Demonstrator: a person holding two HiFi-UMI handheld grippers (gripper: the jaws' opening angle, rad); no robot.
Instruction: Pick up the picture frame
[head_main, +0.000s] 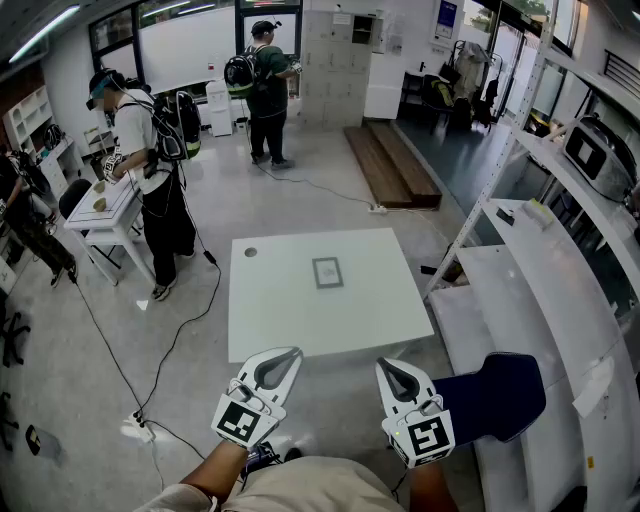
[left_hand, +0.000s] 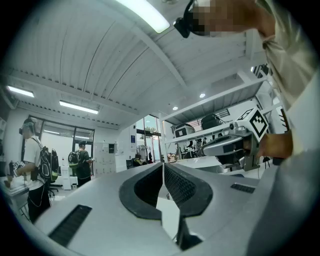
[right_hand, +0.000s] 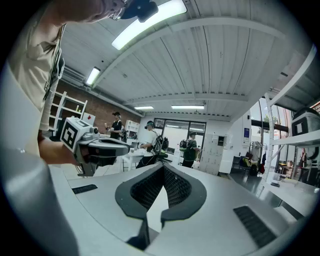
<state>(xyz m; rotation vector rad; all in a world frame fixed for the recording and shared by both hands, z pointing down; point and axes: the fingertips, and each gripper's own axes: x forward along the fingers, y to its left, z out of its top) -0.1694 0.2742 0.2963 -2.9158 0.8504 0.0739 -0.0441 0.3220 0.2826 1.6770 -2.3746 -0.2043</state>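
Fingers of the left gripper and right gripper are closed and empty, near the table whose middle carries the picture frame.

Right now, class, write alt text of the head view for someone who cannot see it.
A small picture frame lies flat near the middle of a white table; the left gripper and right gripper, both shut and empty, hover short of it.
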